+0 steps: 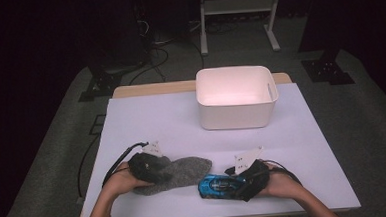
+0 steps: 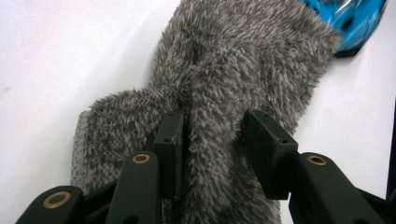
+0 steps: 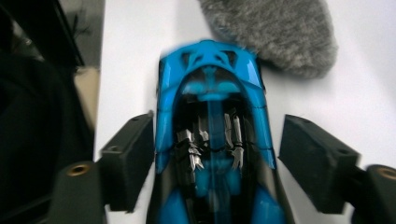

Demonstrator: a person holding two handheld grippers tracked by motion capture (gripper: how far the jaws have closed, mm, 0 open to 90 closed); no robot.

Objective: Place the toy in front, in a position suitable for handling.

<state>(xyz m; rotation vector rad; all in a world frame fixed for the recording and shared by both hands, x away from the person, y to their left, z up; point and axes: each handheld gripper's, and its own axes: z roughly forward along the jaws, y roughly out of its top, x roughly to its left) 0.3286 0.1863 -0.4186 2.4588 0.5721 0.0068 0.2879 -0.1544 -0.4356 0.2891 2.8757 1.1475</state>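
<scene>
A grey fuzzy sock (image 1: 186, 170) lies near the table's front edge, with a blue toy car (image 1: 216, 185) just right of its toe. My left gripper (image 1: 157, 173) rests over the sock's left end. In the left gripper view its jaws (image 2: 212, 144) stand partly apart astride a raised fold of the sock (image 2: 233, 60), fur brushing both pads without being squeezed. The car's blue tip (image 2: 348, 18) shows at the top right there. My right gripper (image 3: 217, 158) is open around the car (image 3: 210, 93), with a gap at the right pad; the sock's toe (image 3: 275, 32) lies beyond.
A white plastic bin (image 1: 235, 98) stands at the back centre of the pale table sheet (image 1: 146, 121). Cables trail off the table's left edge (image 1: 91, 159). A white metal stand (image 1: 238, 16) rises on the floor behind the table.
</scene>
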